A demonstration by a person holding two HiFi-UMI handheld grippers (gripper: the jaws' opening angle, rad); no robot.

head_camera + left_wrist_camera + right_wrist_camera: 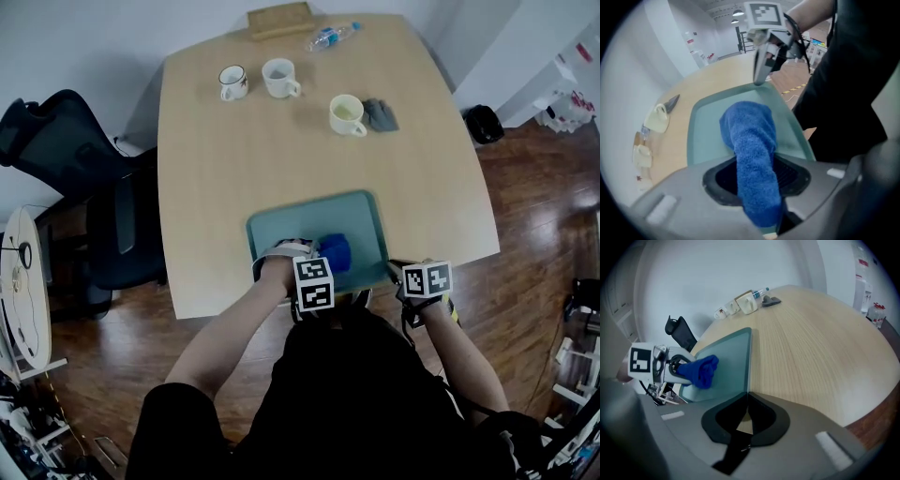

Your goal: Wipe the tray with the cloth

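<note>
Three mugs (pixel 281 78), a bottle (pixel 330 36), perhaps a rag (pixel 380 114) beyond tray (pixel 286 223).

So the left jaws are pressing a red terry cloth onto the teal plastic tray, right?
Not red: the terry cloth in the left jaws is blue, as the left gripper view shows. It does sit on the teal plastic tray.

Left tongs (pixel 309 251) hold a blue cloth (pixel 335 250) on the teal tray (pixel 309 216).
</note>
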